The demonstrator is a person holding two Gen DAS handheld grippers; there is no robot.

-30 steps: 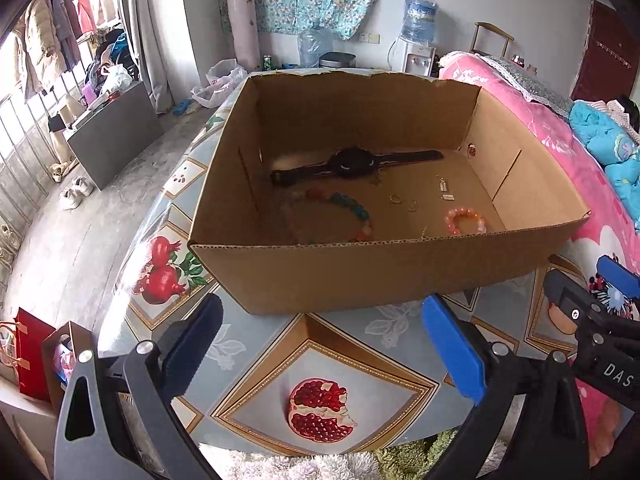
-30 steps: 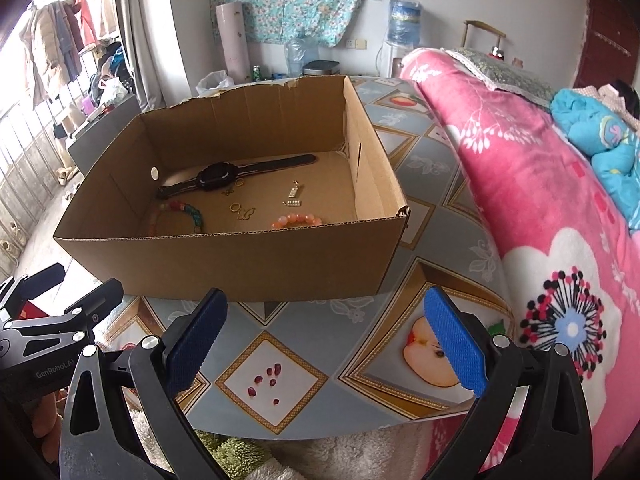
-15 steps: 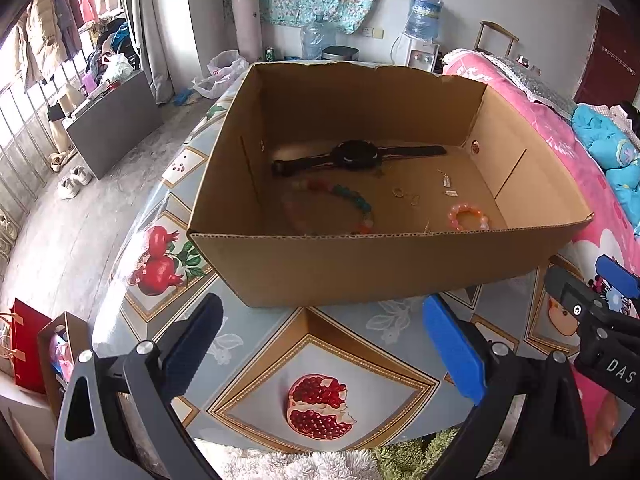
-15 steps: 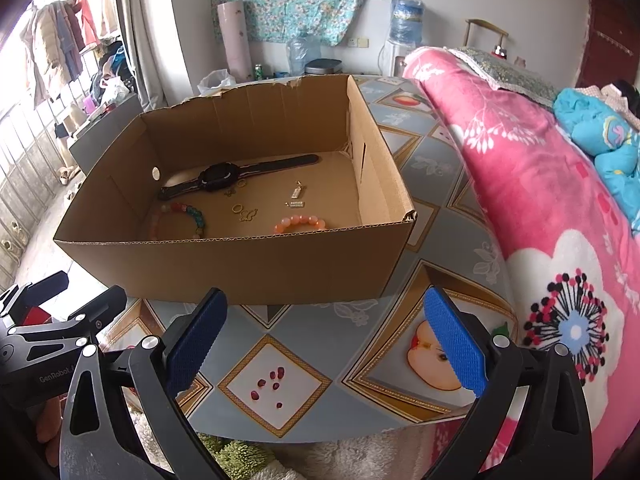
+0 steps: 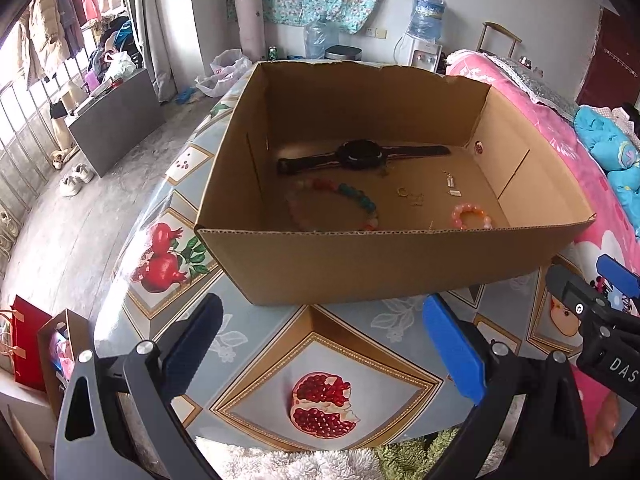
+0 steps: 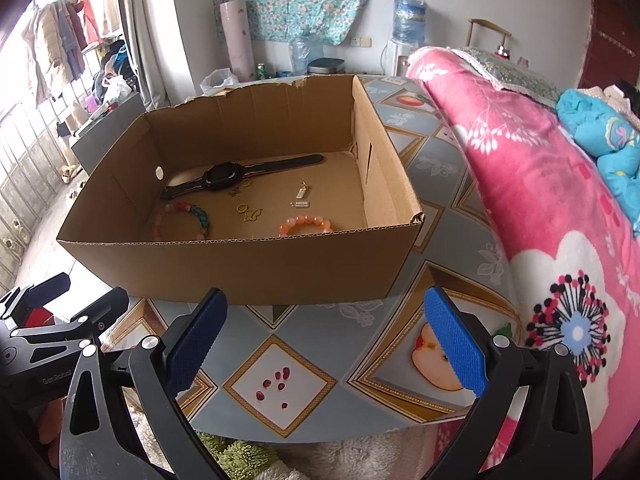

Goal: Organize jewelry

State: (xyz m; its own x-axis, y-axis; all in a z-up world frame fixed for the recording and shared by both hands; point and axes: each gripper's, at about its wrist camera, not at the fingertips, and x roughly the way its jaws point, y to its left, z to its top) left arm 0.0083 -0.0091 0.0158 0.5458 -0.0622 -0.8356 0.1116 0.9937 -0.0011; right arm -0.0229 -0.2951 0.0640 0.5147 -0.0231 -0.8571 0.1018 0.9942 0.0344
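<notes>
An open cardboard box (image 5: 360,264) (image 6: 256,264) stands on the table. Inside lie a black watch (image 5: 360,154) (image 6: 224,176), a multicolour bead bracelet (image 5: 352,198) (image 6: 192,216), a pink bead bracelet (image 5: 470,216) (image 6: 306,224), small gold rings and charms (image 5: 410,196) (image 6: 250,212) and small silver pieces (image 5: 450,184) (image 6: 302,196). My left gripper (image 5: 324,344) is open and empty in front of the box. My right gripper (image 6: 326,340) is open and empty in front of the box too. The right gripper shows at the left wrist view's right edge (image 5: 592,312).
The table has a fruit-patterned cloth (image 5: 320,360) (image 6: 280,376). A pink flowered blanket (image 6: 540,200) lies on a bed to the right. The floor at the left holds a grey cabinet (image 5: 116,120), shoes and bags. A fluffy rug (image 5: 320,464) lies below the table's near edge.
Both grippers have drawn slightly up and back, so the box floor shows more. Both stay open. Nothing in the box has moved.
</notes>
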